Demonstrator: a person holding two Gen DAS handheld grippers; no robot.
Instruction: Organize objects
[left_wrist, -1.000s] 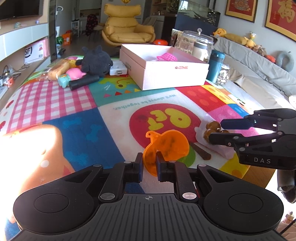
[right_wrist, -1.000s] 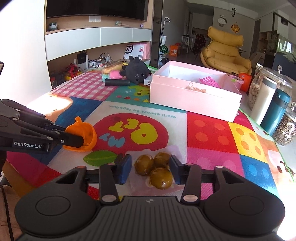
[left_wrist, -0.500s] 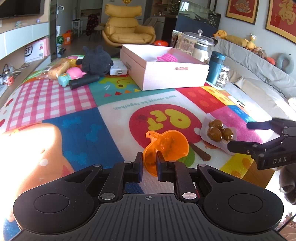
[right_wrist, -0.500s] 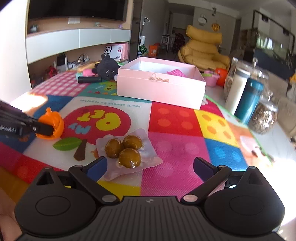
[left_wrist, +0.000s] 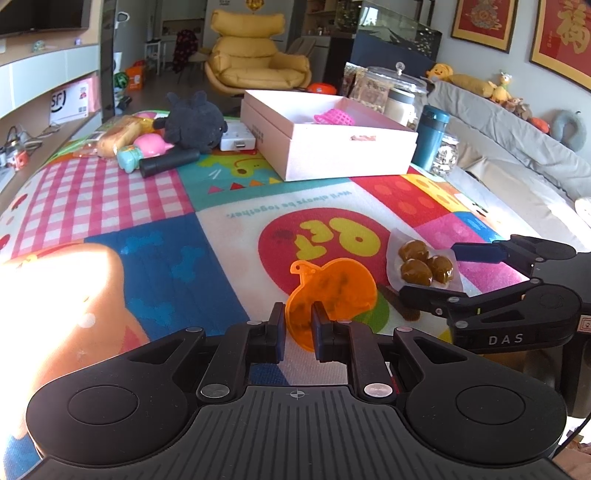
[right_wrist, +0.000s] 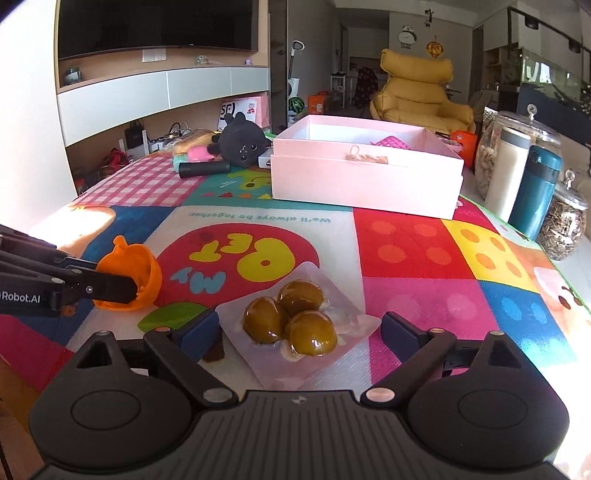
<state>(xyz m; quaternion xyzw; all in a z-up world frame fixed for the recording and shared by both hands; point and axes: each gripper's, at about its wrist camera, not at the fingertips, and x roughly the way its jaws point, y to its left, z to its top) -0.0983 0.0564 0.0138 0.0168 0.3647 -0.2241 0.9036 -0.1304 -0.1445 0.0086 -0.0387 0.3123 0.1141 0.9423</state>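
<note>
Left wrist view: our left gripper (left_wrist: 298, 326) pinches the orange funnel (left_wrist: 332, 295) by its rim, near the mat's (left_wrist: 147, 221) near edge. Toward the far edge sits the pink box (left_wrist: 343, 151), holding only a pink mesh item (left_wrist: 332, 118). The plush (left_wrist: 194, 123), pink toy (left_wrist: 149, 146) and black cylinder (left_wrist: 170, 162) lie outside it, toward the far left corner.

Right wrist view: our right gripper (right_wrist: 299, 330) is spread wide, straddling the packet of brown balls (right_wrist: 291, 321) without touching it. We judge the sorting barely begun; most items are left.
</note>
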